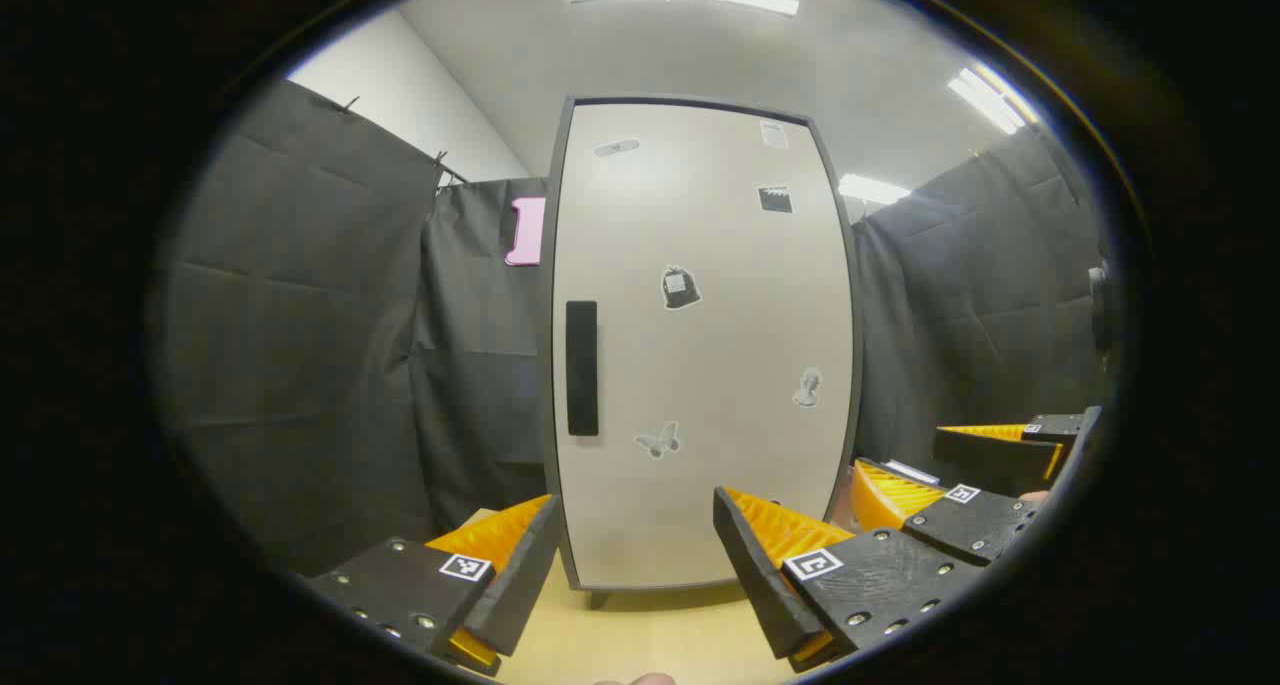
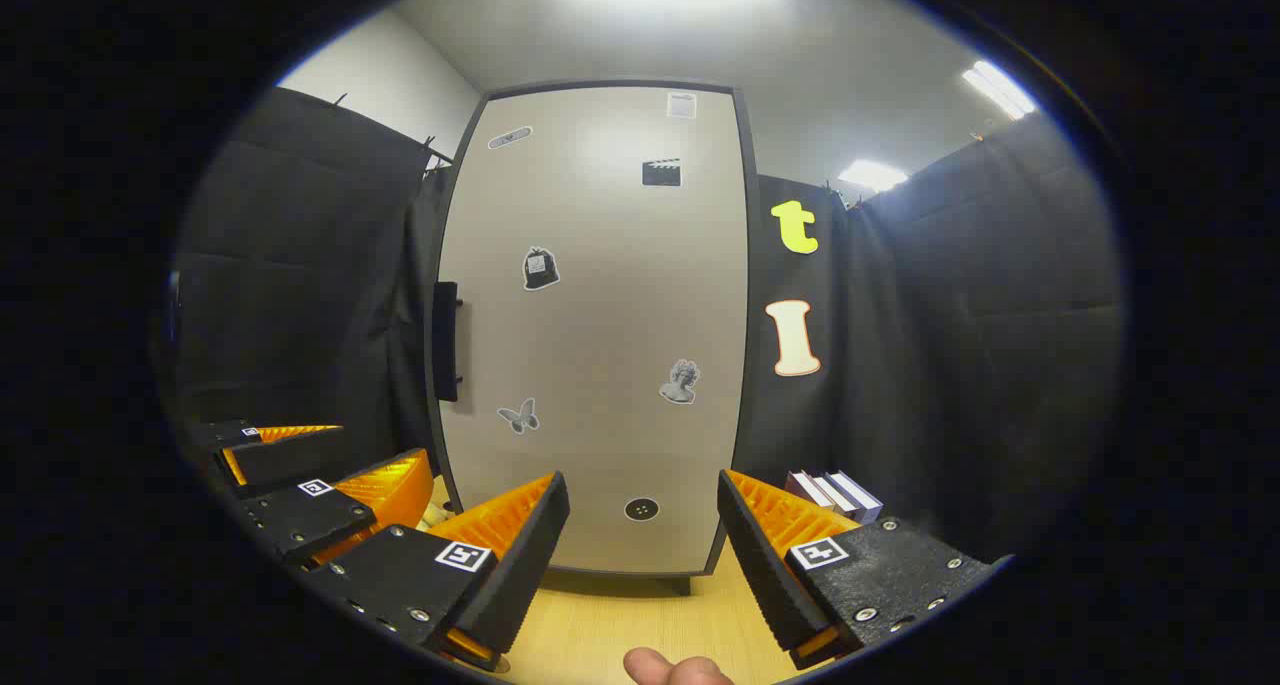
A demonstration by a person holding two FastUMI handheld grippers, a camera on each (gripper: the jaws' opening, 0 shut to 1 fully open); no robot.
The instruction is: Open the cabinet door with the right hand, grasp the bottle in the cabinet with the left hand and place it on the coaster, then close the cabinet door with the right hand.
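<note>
Right gripper view: we're wide open on both right gripper (image 2: 640, 545) and left gripper (image 2: 330, 475), door (image 2: 600, 325) closed; handle (image 2: 446, 341) sits edge-on, so fingers could slip off.

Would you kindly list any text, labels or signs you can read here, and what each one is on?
No readable text in either view.
Stickers on the cabinet door: pictures only, a butterfly, a bust, a clapperboard.
White label at the door's top: too small and blurred to read.
Square markers on the grippers: coded patterns, not words.
Books: nothing legible.
</note>
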